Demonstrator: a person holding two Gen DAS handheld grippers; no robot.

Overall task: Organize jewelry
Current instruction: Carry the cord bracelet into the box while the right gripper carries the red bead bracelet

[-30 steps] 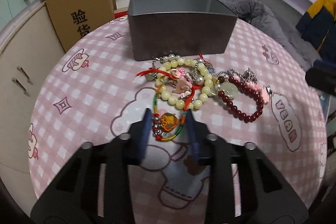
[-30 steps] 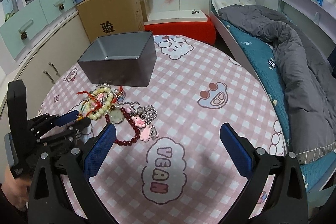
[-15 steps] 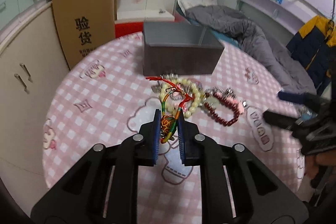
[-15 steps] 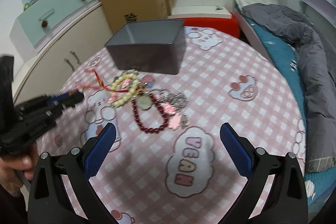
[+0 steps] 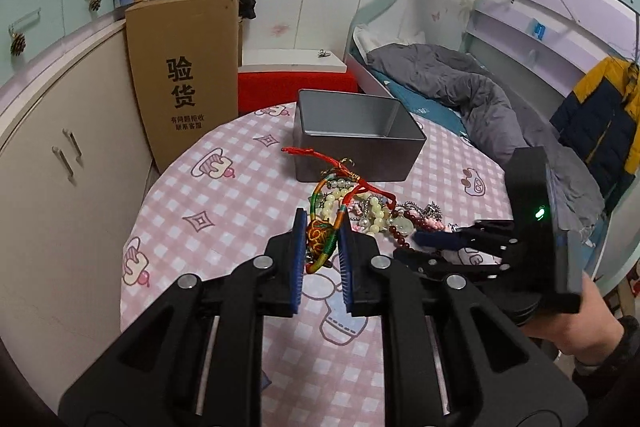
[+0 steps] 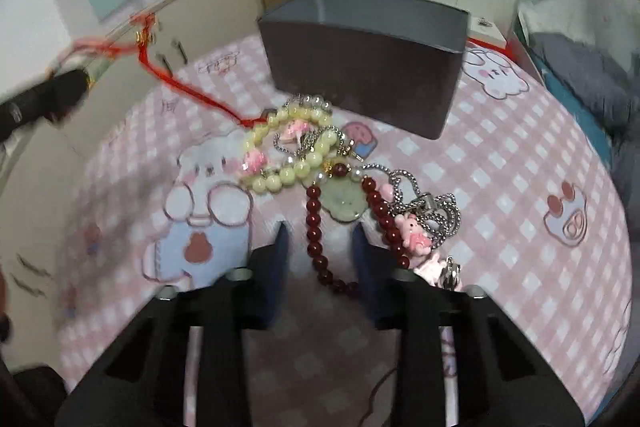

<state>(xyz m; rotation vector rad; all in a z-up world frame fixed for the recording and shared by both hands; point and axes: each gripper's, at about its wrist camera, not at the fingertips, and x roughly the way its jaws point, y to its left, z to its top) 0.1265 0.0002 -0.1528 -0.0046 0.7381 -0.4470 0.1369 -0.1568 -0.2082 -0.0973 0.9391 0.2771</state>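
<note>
My left gripper (image 5: pixel 322 223) is shut on a multicolour woven bracelet (image 5: pixel 318 239), held above the pink checked table (image 5: pixel 224 227). Its red cord (image 6: pixel 192 91) stretches taut back to the jewelry pile; in the right wrist view the left gripper (image 6: pixel 40 99) is a dark blur at the far left. My right gripper (image 6: pixel 320 239) is low over the pile with its jaws closing. One strand of the dark red bead bracelet (image 6: pixel 314 227) lies between them, and neither pad presses on it. A pale yellow bead bracelet (image 6: pixel 280 167), jade pendant (image 6: pixel 344 203) and silver chain (image 6: pixel 436 215) lie tangled there. Behind the pile stands a grey tin box (image 6: pixel 360 67).
A tall cardboard box (image 5: pixel 184 83) leans on a cream cabinet (image 5: pixel 60 167) to the left of the table. Beyond it are a red stool (image 5: pixel 292 87) and a bed with a grey duvet (image 5: pixel 460 87). A person's hand (image 5: pixel 580 331) holds the right gripper.
The left gripper closed on the woven bracelet and lifted it, drawing the red cord out of the pile. The right gripper dropped onto the dark red beads and its jaws narrowed sharply.
</note>
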